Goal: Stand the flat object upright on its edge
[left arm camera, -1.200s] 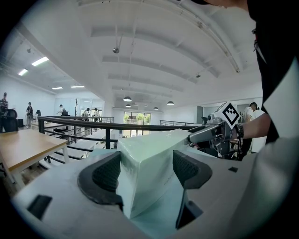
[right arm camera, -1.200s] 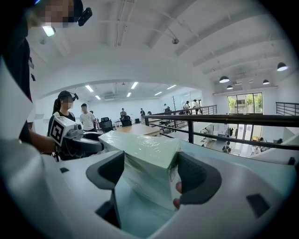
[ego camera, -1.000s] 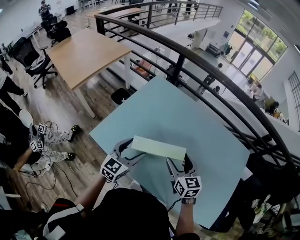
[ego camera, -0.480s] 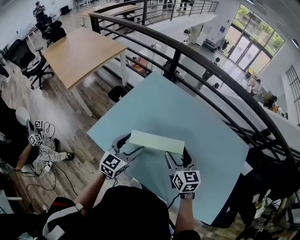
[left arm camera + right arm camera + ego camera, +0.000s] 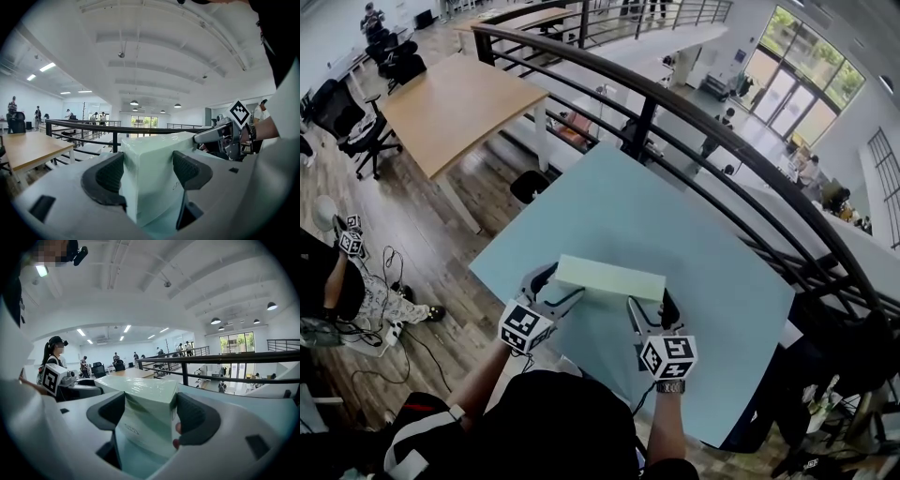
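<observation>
item: pale green flat rectangular box wrapped in clear film (image 5: 610,277). position: over the light blue worktop (image 5: 694,234), close to its near edge and toward its left corner, lying roughly parallel to that edge. attitude: raised on one long edge, narrow long face uppermost, broad faces near vertical; whether the lower edge touches the worktop cannot be told. holding, left end: left gripper (image 5: 555,289), black ribbed pads pressed on both broad faces of the box, jaws narrow and clamped across its thickness. holding, right end: right gripper (image 5: 652,307), pads likewise set on both broad faces, gripping the box across its thickness; some small red print shows on the film by the right-hand pad. each gripper's view looks along the top face of the box to the other gripper at the opposite end. fittings: one white cube with black square markers (image 5: 525,328) on the left gripper and another (image 5: 667,356) on the right, both nearer the person than the box. surroundings: curved black metal railing (image 5: 694,112) just past the worktop's far edges; light wooden table (image 5: 459,98) well apart at far left, black office chairs (image 5: 356,108) beside it.
</observation>
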